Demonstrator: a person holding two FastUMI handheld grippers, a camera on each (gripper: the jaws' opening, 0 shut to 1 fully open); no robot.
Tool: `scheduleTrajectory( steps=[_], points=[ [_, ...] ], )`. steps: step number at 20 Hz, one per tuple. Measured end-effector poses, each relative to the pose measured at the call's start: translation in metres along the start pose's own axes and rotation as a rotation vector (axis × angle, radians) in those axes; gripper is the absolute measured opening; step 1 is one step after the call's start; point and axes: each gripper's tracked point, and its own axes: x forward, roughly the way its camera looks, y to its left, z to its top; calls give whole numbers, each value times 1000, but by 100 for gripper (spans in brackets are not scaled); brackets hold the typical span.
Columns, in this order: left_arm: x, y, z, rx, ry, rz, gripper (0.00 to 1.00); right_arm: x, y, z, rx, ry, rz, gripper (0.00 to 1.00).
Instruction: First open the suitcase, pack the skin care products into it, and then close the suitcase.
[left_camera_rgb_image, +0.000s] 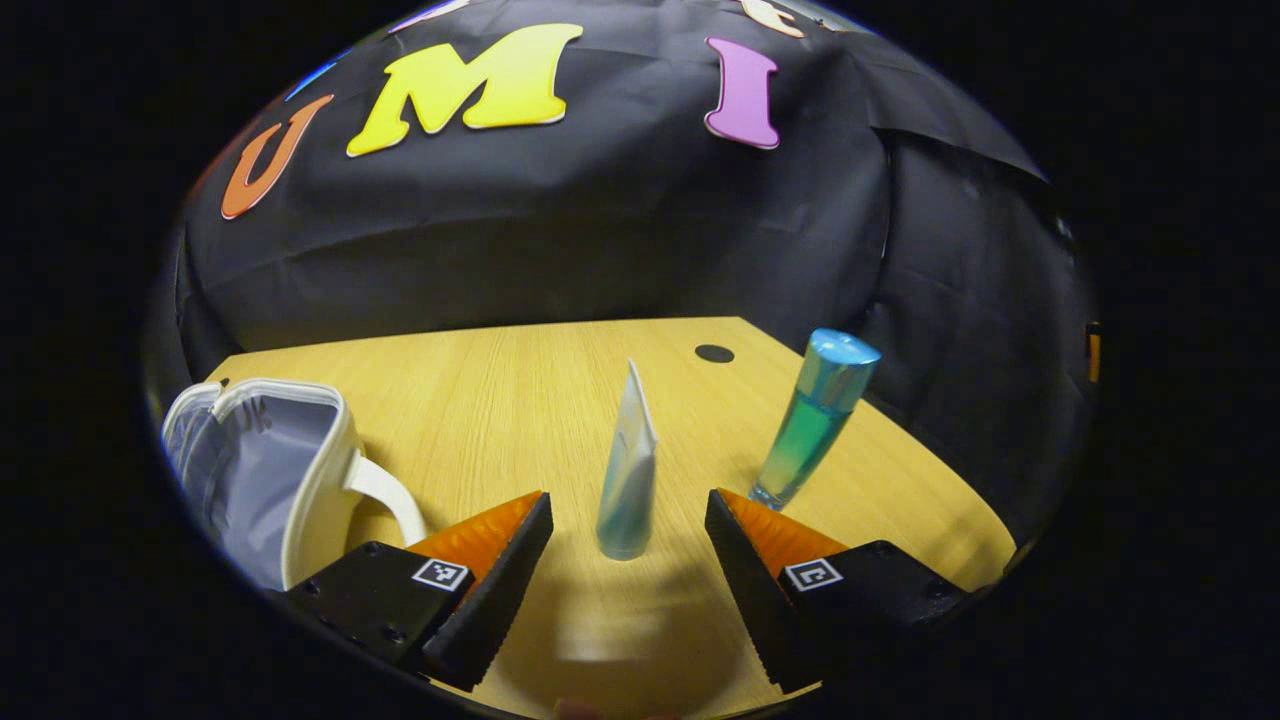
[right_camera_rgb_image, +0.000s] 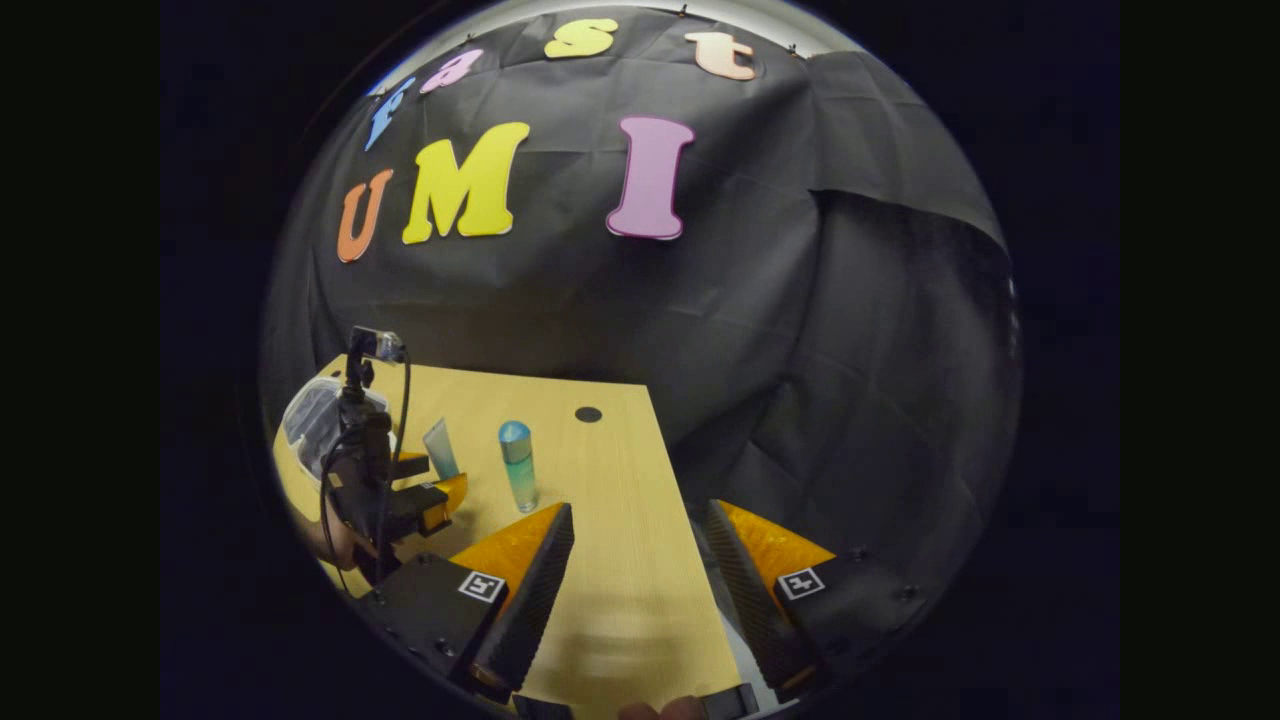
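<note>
As seen in the left gripper view, the left gripper (left_camera_rgb_image: 628, 545) holds its two orange-and-black fingers wide apart above the wooden table (left_camera_rgb_image: 520, 400). Between and just beyond the fingertips, a pale tube (left_camera_rgb_image: 628, 480) stands upright on its cap, touched by neither finger. To its right stands a blue-green bottle (left_camera_rgb_image: 812, 420) with a blue cap, apart from the tube. At the left edge lies the white suitcase (left_camera_rgb_image: 270, 470), open, its grey lining exposed and a white handle facing the gripper.

As seen in the right gripper view, the right gripper (right_camera_rgb_image: 640, 560) likewise has its fingers spread, holding nothing, over the table's right edge. Farther left, the left gripper (right_camera_rgb_image: 425, 480), trailing a cable, flanks the tube (right_camera_rgb_image: 440, 448); the bottle (right_camera_rgb_image: 519, 465) stands just to its right, and the suitcase (right_camera_rgb_image: 310, 415) lies behind.
</note>
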Motion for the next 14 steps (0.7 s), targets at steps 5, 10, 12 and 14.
scheduleTrajectory(
  steps=[5, 10, 12, 14],
  points=[
    [17, 10, -11, -22, 49, 32, 89, 14, 6, -3, 6, 10, 26, 80],
    [21, 1, -11, 18, 62, 6, 52, 37, 17, -1, 7, 15, 63, 80],
    [21, 0, -11, 14, 64, 0, 43, 44, 28, -4, -13, 16, 106, 80],
    [12, -1, -5, 9, 62, -11, 41, 54, 39, -5, -41, 6, 152, 80]
  ],
)
